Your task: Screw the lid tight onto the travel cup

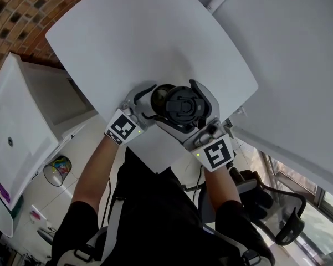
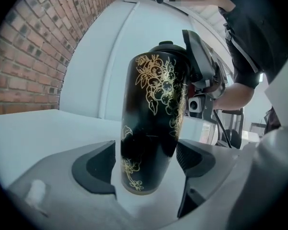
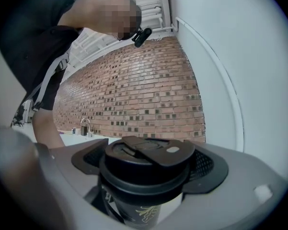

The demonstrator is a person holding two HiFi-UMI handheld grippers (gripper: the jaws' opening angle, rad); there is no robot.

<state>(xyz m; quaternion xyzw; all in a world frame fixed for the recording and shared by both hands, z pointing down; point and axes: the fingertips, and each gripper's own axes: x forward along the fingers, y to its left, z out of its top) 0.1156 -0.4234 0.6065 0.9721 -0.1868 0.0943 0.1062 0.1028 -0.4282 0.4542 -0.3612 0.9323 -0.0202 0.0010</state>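
A black travel cup [image 2: 153, 123] with gold flower print stands upright on the round white table [image 1: 155, 32]. Its black lid [image 1: 182, 105] with a flip tab sits on top. My left gripper [image 1: 155, 101] is open, and its jaws straddle the cup's lower body near the base with a narrow gap at each pad. In the left gripper view the cup rises between its pads [image 2: 93, 169]. My right gripper [image 1: 188, 112] comes in level at the top, shut on the lid [image 3: 146, 159], with a pad against each side of the rim. The cup's body is mostly hidden under the lid in the head view.
The cup stands near the table's front edge, close to the person's body. A white cabinet [image 1: 22, 121] and a brick wall [image 1: 16, 10] are at the left. A white wall panel [image 1: 288, 54] is at the right, an office chair [image 1: 277, 204] below it.
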